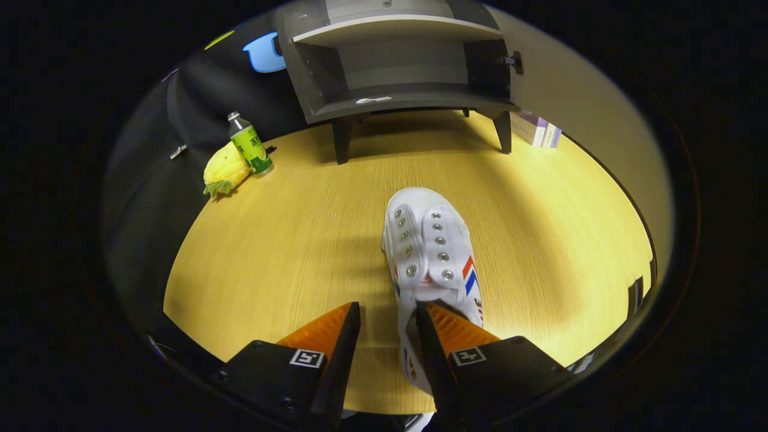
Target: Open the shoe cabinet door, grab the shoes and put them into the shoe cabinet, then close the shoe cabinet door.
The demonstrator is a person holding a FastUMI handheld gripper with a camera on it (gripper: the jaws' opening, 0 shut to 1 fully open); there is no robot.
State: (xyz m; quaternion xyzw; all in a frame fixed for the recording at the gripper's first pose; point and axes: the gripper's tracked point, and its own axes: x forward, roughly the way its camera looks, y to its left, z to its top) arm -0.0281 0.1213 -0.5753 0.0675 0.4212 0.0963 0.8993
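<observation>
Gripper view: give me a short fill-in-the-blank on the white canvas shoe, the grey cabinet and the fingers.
1. The grey shoe cabinet beyond the white canvas shoe has its door ____.
2. The shoe lies on the ____ wooden tabletop.
3. The gripper fingers straddle the shoe's ____ wall at the heel, not yet pressing.
4. The green bottle stands beside a plush ____.

Missing words: open; yellow; left; pineapple

Your gripper [389,312] fingers are apart astride the shoe's [432,252] heel edge, bare table [300,228] runs ahead to the open cabinet [396,66], with bottle [249,144] and plush pineapple [225,171] well left and boxes [539,129] right of its legs.
</observation>
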